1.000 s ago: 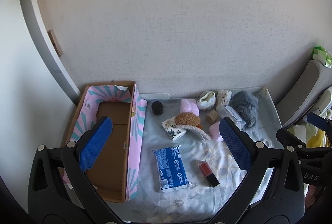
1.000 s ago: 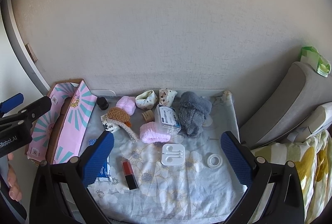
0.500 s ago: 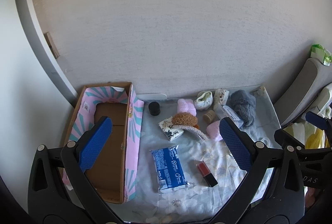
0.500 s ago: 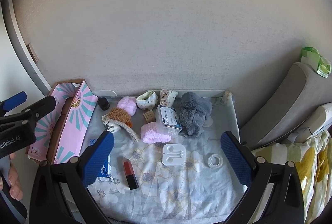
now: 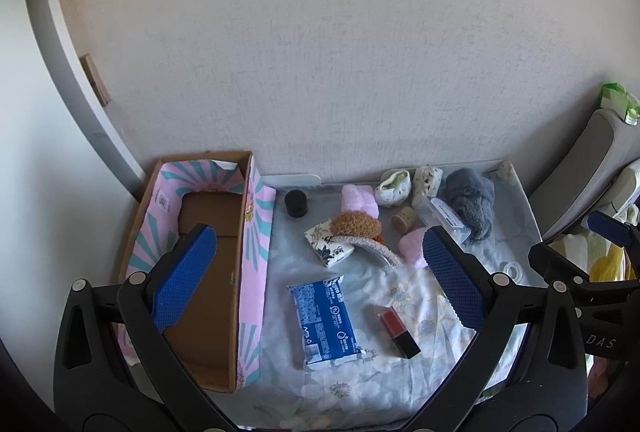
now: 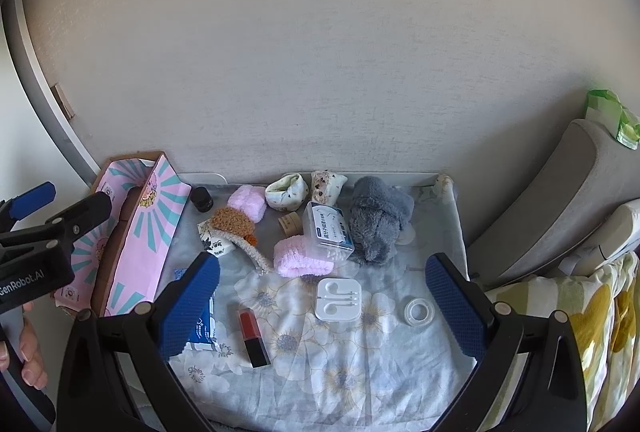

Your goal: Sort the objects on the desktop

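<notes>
Lipstick (image 6: 253, 336) lay on floral cloth (image 6: 340, 372), just beside earphone case (image 6: 338, 299), beneath right gripper (image 6: 324, 308); both grippers, left gripper (image 5: 316, 280) included, gaped empty.

Pink-and-teal sunburst cardboard box (image 5: 256, 232), pale floral tablecloth (image 6: 360, 364), blue tissue packet (image 5: 324, 316), red-and-black lipstick (image 6: 252, 332), fluffy grey sock bundle (image 6: 376, 220).
</notes>
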{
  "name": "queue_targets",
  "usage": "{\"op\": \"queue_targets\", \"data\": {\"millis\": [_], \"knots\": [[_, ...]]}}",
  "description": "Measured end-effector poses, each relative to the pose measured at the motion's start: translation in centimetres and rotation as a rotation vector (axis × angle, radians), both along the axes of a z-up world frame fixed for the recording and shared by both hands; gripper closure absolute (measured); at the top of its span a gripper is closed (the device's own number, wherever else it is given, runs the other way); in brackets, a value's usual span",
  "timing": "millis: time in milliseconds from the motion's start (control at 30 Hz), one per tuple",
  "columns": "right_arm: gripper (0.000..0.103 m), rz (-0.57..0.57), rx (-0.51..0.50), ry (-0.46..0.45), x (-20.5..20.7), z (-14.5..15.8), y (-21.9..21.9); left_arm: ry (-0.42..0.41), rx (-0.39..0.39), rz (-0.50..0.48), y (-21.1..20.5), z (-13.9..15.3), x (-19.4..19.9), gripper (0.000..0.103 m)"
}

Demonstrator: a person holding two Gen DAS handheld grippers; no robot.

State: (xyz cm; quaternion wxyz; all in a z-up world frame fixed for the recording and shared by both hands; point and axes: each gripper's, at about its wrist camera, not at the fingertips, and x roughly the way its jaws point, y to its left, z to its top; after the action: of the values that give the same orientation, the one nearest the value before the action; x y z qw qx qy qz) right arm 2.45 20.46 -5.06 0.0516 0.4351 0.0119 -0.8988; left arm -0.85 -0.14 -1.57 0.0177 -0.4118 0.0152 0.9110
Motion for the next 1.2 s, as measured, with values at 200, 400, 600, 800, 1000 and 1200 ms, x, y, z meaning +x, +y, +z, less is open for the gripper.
{"op": "queue_targets", "data": {"millis": [200, 400, 600, 800, 1000, 1200], "knots": [[0.0, 0.005, -0.004, -0.006, -0.1, -0.2, 0.0, -0.014, 0.015, 0.008, -0.4, -0.3, -0.2, 0.0], [0.0, 0.009, -0.018, -0.026, -0.4, -0.5, 0.4, -0.042, 0.015, 0.031, -0.8, -1.0, -0.4, 0.0], [0.0, 0.011, -0.029, -0.032, -1.3, -0.6, 1.8, -0.04, 0.02, 0.066, -1.6, -1.3, -0.6, 0.0], [0.0, 0.028, -0.045, -0.039, -3.1, -1.2, 3.6, -0.068, 0.017, 0.081, -1.2, -3.4, -0.4, 0.0], [0.0, 0.048, -0.048, -0.098, -5.5, -3.8, 5.0, -0.181, 0.03, 0.084, 0.8, -9.7, 0.9, 0.004], [0.0, 0.07, -0.063, -0.172, -8.3, -7.8, 6.0, -0.215, -0.059, 0.125, 1.9, -16.2, 0.9, 0.004]]}}
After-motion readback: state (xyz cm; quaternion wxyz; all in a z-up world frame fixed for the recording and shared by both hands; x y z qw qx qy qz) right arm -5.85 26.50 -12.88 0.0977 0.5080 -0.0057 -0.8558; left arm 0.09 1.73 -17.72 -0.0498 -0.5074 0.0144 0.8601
